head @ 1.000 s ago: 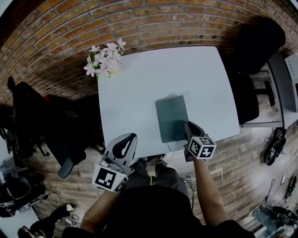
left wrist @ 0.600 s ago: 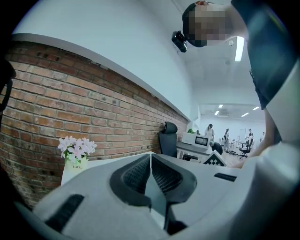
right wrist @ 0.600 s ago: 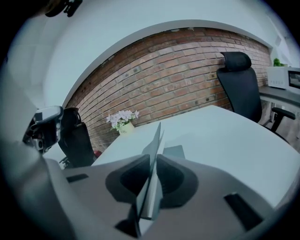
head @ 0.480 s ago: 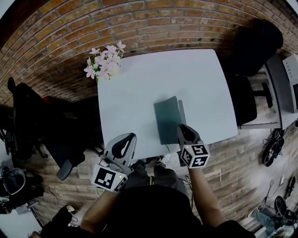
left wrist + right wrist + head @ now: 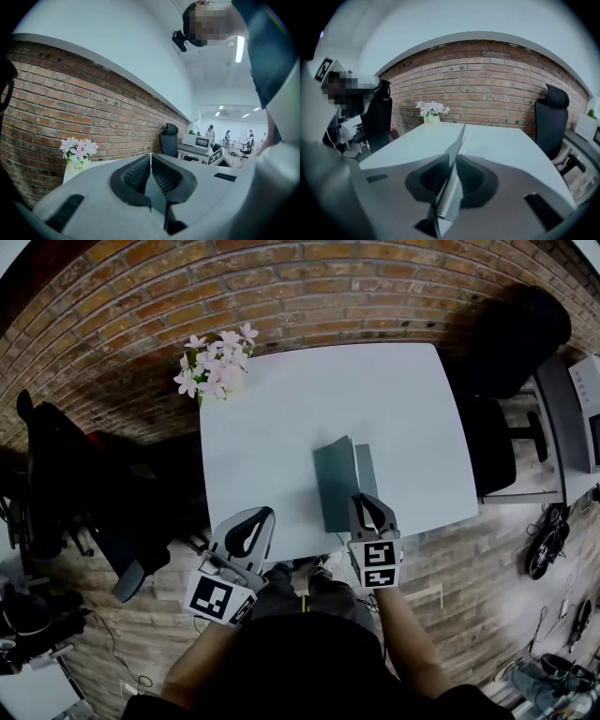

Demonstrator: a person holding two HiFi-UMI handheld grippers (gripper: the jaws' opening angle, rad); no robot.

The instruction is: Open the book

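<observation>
A dark teal book (image 5: 336, 486) lies near the front edge of the white table (image 5: 281, 427). Its front cover (image 5: 457, 154) stands up on edge, raised off the pale pages (image 5: 367, 470) beneath. My right gripper (image 5: 362, 502) holds the cover's near edge, and the cover runs straight between its pads (image 5: 449, 187); the jaws are easing open slightly while still pressing on it. My left gripper (image 5: 259, 517) hovers at the table's front left edge, away from the book. In the left gripper view its jaws meet (image 5: 150, 161) with nothing between them.
A vase of pink flowers (image 5: 214, 360) stands at the table's far left corner, against the brick wall. A black office chair (image 5: 506, 343) is at the right of the table, another black chair (image 5: 103, 512) at the left. Bare tabletop lies beyond the book.
My right gripper has risen, rolled and shifted left, swinging the book cover from nearly flat up onto its edge. The left gripper has stayed where it was.
</observation>
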